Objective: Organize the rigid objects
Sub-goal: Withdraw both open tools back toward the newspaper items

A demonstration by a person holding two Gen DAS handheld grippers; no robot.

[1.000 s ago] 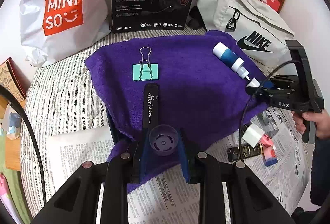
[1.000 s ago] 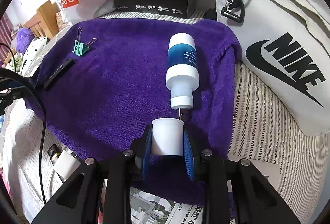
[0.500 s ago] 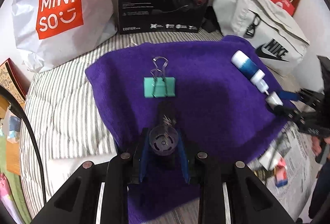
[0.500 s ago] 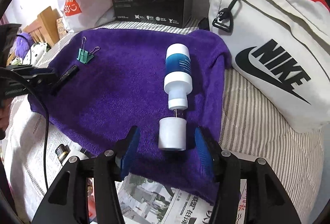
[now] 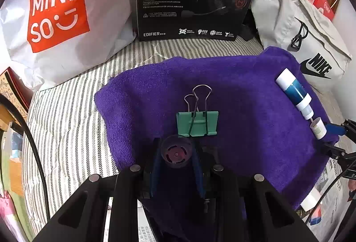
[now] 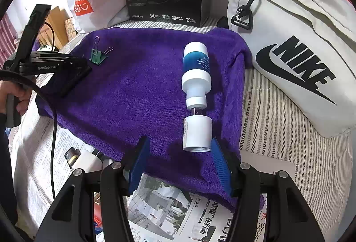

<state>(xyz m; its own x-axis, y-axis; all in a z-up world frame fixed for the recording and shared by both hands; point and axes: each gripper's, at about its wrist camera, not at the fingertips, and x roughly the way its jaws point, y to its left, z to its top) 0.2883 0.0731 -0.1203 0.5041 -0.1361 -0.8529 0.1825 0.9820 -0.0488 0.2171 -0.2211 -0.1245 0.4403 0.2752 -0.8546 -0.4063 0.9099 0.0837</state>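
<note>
We see a purple towel (image 6: 138, 95) spread on a striped bed. The left tongs (image 5: 175, 156), jaws nearly together, grip a small translucent purple cap (image 5: 176, 154) just in front of a green binder clip (image 5: 197, 123) lying on the towel. The right tongs (image 6: 178, 161) have just opened; their blue pads stand apart around a white cap (image 6: 197, 134) without pressing it. The cap lies in line with a blue-and-white bottle (image 6: 197, 72), just beyond its neck.
</note>
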